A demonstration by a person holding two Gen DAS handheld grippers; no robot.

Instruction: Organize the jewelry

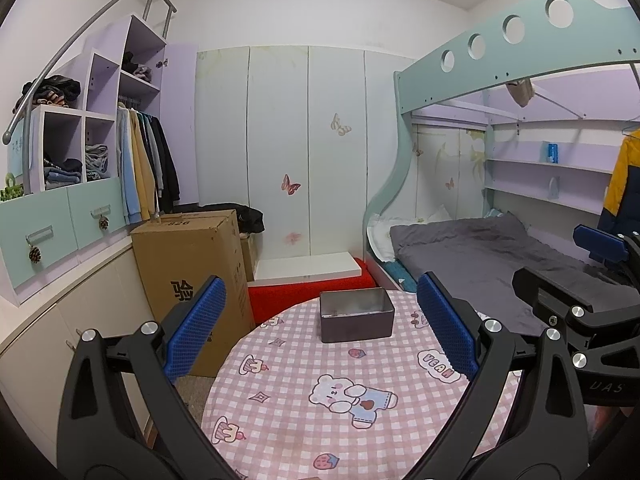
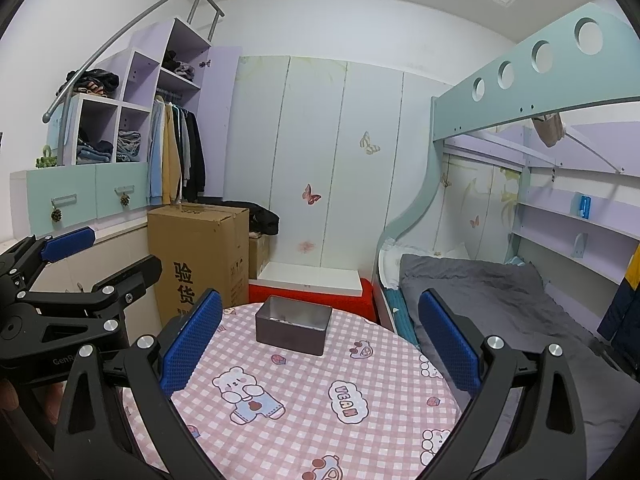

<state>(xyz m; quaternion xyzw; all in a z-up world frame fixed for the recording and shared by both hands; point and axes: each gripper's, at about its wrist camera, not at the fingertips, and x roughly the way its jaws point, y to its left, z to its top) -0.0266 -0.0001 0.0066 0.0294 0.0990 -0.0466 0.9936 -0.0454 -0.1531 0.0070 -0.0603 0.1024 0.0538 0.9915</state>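
A dark grey open metal box (image 1: 356, 316) (image 2: 294, 326) stands at the far edge of a round table (image 1: 304, 416) (image 2: 312, 416) covered with a pink checked cartoon cloth. Small pale items lie on the box's bottom; I cannot make them out. My left gripper (image 1: 324, 328) hovers above the near part of the table, open, with nothing between its blue pads (image 1: 196, 332). My right gripper (image 2: 320, 340) is likewise open and empty, held short of the box. Each gripper shows at the edge of the other's view: the right gripper (image 1: 560, 264), the left gripper (image 2: 104, 256).
A tall cardboard carton (image 1: 196, 276) (image 2: 200, 256) stands left of the table. A red block with a white board (image 1: 312, 280) lies behind it. A bunk bed with a grey blanket (image 1: 480, 252) (image 2: 500, 300) is on the right, wardrobe and shelves (image 1: 100, 140) on the left.
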